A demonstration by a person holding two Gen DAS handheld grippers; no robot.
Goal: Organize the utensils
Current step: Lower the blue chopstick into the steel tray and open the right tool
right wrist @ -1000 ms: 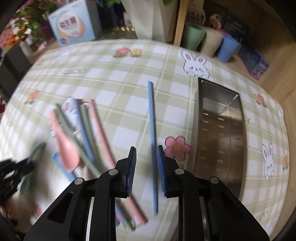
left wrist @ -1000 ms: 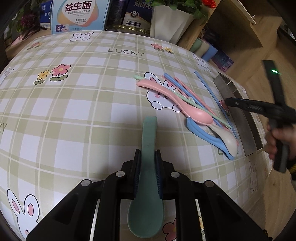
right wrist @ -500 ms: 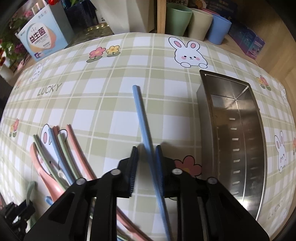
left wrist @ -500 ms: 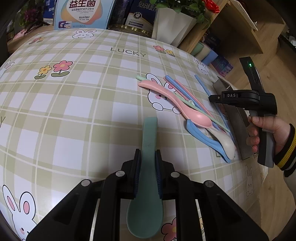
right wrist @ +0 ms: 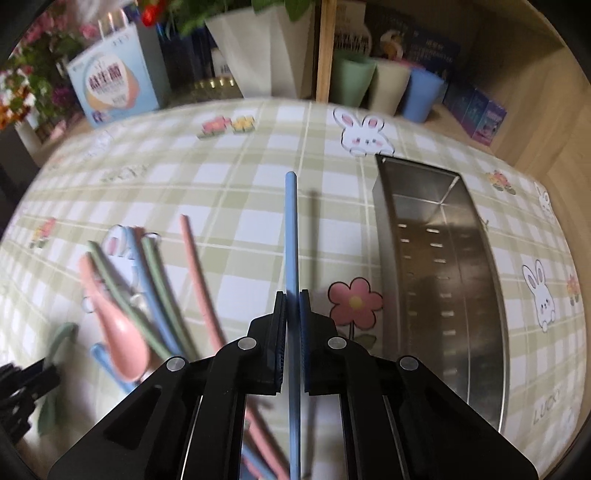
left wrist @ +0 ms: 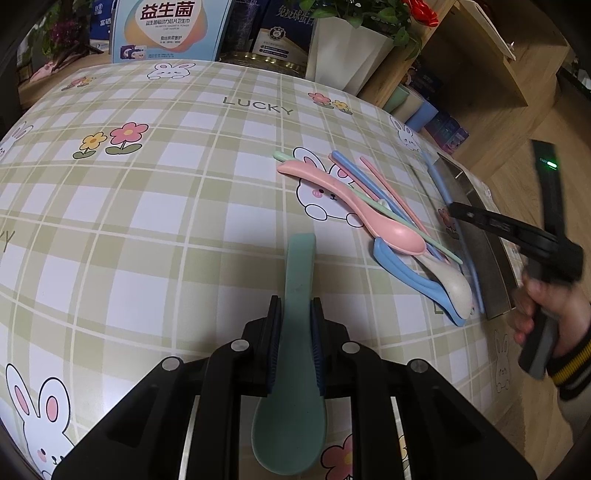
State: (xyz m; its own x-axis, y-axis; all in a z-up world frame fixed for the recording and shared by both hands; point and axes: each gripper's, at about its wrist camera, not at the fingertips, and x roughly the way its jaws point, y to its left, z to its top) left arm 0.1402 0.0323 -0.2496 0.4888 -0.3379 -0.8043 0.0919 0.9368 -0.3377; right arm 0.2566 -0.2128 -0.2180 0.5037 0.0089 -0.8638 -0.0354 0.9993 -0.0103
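Observation:
My left gripper (left wrist: 294, 306) is shut on a green spoon (left wrist: 295, 332), handle pointing away, above the checked tablecloth. My right gripper (right wrist: 293, 301) is shut on a blue chopstick (right wrist: 291, 236) and holds it off the cloth, its shadow beside it; this gripper also shows in the left wrist view (left wrist: 458, 210). A pile of pink spoon (left wrist: 369, 218), blue spoon (left wrist: 410, 277), cream spoon (left wrist: 450, 280) and several chopsticks (left wrist: 376, 184) lies left of the steel tray (right wrist: 472, 280).
Green, cream and blue cups (right wrist: 384, 88) stand on a shelf behind the table. A white plant pot (left wrist: 347, 55) and a printed box (left wrist: 170, 29) stand at the far edge. The table edge drops off just right of the tray (left wrist: 491, 266).
My right gripper has closed on the blue chopstick and lifted it off the cloth. My left gripper still holds the green spoon, barely moved.

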